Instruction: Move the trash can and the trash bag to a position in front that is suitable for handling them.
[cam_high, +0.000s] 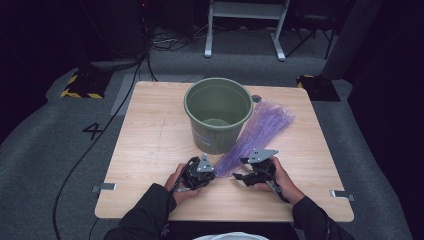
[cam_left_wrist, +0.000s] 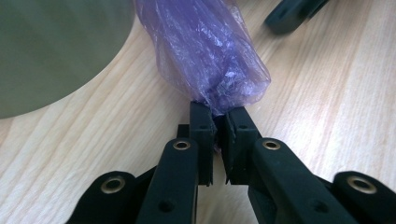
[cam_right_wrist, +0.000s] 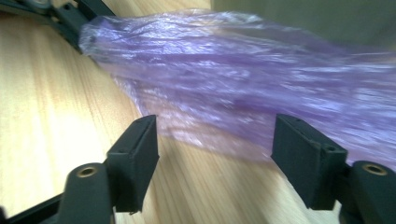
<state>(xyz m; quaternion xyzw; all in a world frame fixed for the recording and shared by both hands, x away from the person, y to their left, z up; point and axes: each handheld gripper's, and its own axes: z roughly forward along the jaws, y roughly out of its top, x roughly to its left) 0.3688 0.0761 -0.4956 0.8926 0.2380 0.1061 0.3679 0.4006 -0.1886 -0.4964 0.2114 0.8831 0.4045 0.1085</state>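
- Dark sleeves come in from bottom edge of high view, one hand on each gripper, both low over the table (cam_high: 150, 150) near its front edge.
- L gripper (cam_high: 214, 173): sits left of centre, grey three-cornered plate on top. In left gripper view its jaws are pressed nearly together, pinching the near end of the purple plastic bag (cam_left_wrist: 205, 56); thin film bunched up between the pads, bag bulging just beyond the tips.
- Green bucket (cam_high: 218, 114): upright on table, behind and between the two grippers, mouth open upward. Its wall shows blurred at top left of left gripper view, just beside the bag; touching or not, can't tell.
- Purple plastic bag: lies flat on the wood, long and crumpled, running from L gripper's tips diagonally back-right past the bucket's right side, fanning wider toward the far end near the table's back edge.
- R gripper (cam_high: 238, 176): right of centre, tips pointing left toward L gripper. In right gripper view jaws are spread wide, bag lying across just beyond and between the tips, pads not pressing on it. L gripper's black jaws show at top left of that view, at the bag's end.
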